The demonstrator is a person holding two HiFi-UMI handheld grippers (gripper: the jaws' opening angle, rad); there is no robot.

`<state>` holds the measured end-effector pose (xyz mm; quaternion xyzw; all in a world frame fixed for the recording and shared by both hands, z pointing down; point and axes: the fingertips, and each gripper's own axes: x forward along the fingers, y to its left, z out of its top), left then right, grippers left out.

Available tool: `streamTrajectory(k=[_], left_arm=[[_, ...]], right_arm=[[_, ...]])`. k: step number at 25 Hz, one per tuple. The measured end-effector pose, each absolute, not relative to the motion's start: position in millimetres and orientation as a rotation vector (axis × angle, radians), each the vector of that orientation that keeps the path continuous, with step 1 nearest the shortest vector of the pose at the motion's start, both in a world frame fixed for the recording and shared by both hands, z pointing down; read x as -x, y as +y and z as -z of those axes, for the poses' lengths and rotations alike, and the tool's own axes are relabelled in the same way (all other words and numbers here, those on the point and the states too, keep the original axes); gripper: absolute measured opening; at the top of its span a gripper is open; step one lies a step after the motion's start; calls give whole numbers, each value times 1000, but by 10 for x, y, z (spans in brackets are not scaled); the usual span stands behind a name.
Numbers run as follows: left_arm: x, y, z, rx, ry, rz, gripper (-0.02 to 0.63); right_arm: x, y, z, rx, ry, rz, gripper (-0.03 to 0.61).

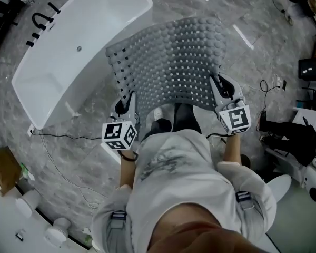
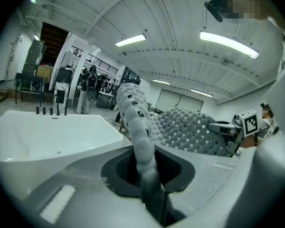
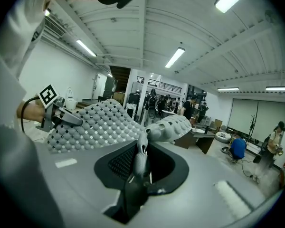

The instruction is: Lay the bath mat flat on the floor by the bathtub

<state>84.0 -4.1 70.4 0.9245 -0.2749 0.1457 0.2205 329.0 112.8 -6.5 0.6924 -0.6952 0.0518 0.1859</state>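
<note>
Beyond the person's white shirt, the grey studded bath mat is held above the floor. Its near corners are pinched by the left gripper and right gripper, with the bathtub at ten o'clock. Lowering is judged the step in hand; next, the mat must be spread flat beside the tub, then released.

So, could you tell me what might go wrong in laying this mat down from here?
The left gripper and right gripper pinch the bath mat only at its near corners, so it might slip free. It bows in mid-air, so its far edge could land folded. The person's feet stand under its near edge.
</note>
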Motion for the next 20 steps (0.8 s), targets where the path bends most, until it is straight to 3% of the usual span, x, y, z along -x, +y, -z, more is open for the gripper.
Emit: streamTrajectory(k=[20], left_arm=[[-1702,-781,-1206,-2402,-976,-489,60]], right_arm=[[-4279,-180,-618,-1685,-2130,-253,55]])
